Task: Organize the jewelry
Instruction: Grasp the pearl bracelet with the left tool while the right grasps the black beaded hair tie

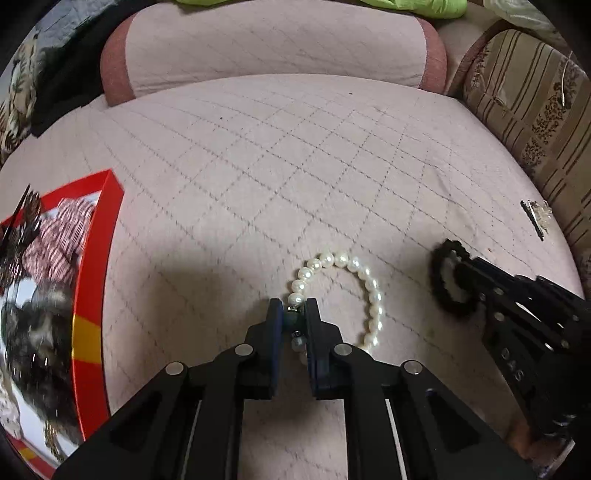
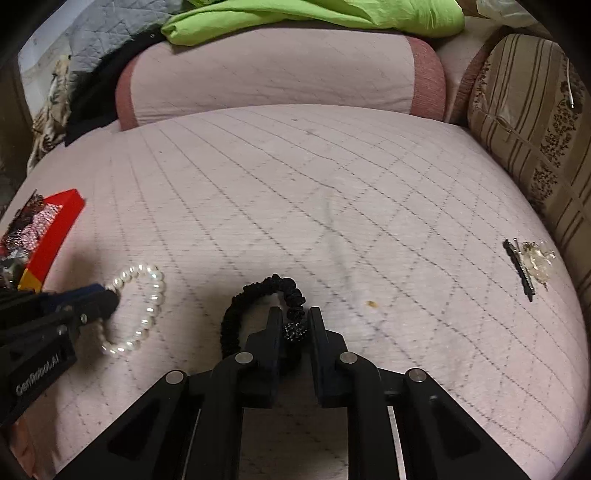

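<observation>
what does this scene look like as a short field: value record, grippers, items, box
surface: pink quilted cushion
left gripper: shut on the pearl bracelet, gripping it at its dark green bead
right gripper: shut on the black scrunchie bracelet, at its sparkly black bead
red box: at the far left, open, already holding other accessories
hair clip: loose on the cushion at the far right, touched by neither gripper
behind: pink bolster with green cloth on top
</observation>
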Tool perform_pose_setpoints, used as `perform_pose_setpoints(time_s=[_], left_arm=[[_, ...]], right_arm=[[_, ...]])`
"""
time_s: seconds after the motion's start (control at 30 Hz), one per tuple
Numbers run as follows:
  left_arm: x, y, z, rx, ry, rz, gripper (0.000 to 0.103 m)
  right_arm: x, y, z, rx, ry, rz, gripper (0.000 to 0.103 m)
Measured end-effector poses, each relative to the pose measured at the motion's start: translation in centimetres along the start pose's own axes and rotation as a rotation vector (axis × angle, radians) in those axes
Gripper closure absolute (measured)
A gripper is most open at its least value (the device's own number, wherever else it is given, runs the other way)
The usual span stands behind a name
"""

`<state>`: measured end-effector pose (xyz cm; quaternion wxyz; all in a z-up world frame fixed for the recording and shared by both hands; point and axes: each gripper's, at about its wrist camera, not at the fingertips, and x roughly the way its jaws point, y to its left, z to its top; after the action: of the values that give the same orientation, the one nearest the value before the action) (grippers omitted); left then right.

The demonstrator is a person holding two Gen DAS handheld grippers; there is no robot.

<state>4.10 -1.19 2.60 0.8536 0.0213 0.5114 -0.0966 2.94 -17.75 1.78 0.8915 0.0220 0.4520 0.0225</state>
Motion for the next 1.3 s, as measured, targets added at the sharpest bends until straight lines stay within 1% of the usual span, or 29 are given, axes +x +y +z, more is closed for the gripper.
perform_pose_setpoints(time_s=[0.13,0.33,0.43,0.57,0.7,0.8,0.97,1.3], left_arm=[[-1.8,0.0,-1.1,-0.023,-0.006,-0.03,0.092],[-6.1,0.4,-2.7,-0.035,-0.072,-0.029,0.092],[-8.2,0.4,-3.5,-0.028,-0.099,-0.026,0.092],[-10.6,0.5,-4.6,-0.023,-0.125,-0.018,0.092],[-12.8,1.0,-5.6,-0.027,-0.152,-0.008,0.092],[-14.1,1.1,-6.2,-0.03,-0.17,-0.004,0.092],[-16.5,1.0,-7.6,-0.017,-0.216,0.024,0.092],[-19.9,1.9,-9.1,-0.022,-0.285,0.084,0.092]], right_arm=[[-0.7,-0.5,-0.1,0.057,-0.028,0.045,0.088],[-3.1,-1.0,-0.8,0.123,-0.079,0.098,0.088],[-4.1,-0.9,-1.3,0.147,-0.076,0.125,0.088],[-5.4,-0.4,-2.1,0.154,-0.079,0.127,0.088],[-7.5,-0.6,-3.6,0.2,-0.078,0.153,0.088],[-9.0,-0.9,-4.6,0.22,-0.078,0.156,0.088],[-11.6,-0.6,-5.4,0.216,-0.087,0.158,0.088],[-16.3,2.7,-5.9,0.122,-0.142,0.16,0.088]])
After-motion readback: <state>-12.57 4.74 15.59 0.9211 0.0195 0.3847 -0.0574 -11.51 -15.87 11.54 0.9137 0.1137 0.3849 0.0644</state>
